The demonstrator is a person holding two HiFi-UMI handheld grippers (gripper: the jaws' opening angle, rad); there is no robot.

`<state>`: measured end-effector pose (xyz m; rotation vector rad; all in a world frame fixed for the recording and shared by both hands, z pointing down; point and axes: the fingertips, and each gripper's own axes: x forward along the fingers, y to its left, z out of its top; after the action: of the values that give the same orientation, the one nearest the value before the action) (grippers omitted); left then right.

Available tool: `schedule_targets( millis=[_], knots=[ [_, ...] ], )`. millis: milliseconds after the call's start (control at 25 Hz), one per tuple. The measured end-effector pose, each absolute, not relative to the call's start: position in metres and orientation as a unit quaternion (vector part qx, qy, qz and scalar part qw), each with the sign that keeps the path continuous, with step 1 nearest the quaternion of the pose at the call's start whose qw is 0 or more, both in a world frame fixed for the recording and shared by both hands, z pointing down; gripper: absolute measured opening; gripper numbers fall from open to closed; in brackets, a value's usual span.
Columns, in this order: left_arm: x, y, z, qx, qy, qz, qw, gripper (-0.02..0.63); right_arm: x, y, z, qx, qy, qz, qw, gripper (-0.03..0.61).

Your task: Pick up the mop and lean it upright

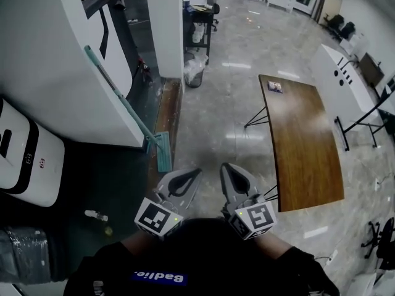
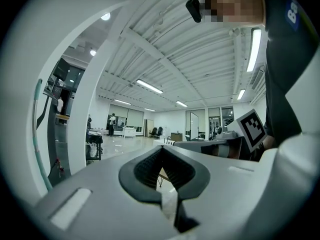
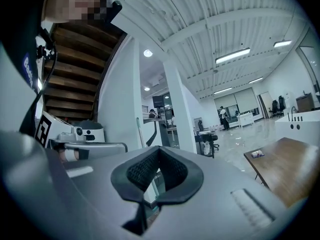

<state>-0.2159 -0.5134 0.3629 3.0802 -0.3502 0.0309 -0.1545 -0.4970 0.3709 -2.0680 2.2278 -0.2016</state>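
The mop (image 1: 120, 97) leans against the wall (image 1: 49, 54) (head on the floor). Near the mop, left claw (image 1: 195, 172) and right claw (image 1: 227, 168) are clenched, empty.

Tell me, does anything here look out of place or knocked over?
A small bottle lies on its side on the dark floor at the lower left, like litter. The mop leans tidily against the white wall.

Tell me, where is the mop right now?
In the head view the mop is on the left, leaning against the white wall, with its head on the floor just ahead of the left gripper.
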Motion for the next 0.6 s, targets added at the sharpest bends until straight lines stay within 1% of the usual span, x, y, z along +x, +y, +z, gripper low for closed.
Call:
schedule_targets(
  millis=[120, 320, 600],
  knots=[
    [-0.21, -0.506, 0.364, 0.993, -0.118, 0.016, 0.006, 0.02, -0.15, -0.489, 0.373, -0.669, 0.739, -0.061, 0.05, 0.003],
    [-0.204, -0.494, 0.364, 0.991, -0.126, 0.012, 0.038, 0.02, -0.148, -0.481, 0.378, -0.657, 0.748, -0.077, 0.057, 0.003],
    [-0.203, -0.486, 0.361, 0.991, -0.129, 0.015, 0.038, 0.02, -0.145, -0.475, 0.38, -0.651, 0.752, -0.077, 0.062, 0.003]
  ],
)
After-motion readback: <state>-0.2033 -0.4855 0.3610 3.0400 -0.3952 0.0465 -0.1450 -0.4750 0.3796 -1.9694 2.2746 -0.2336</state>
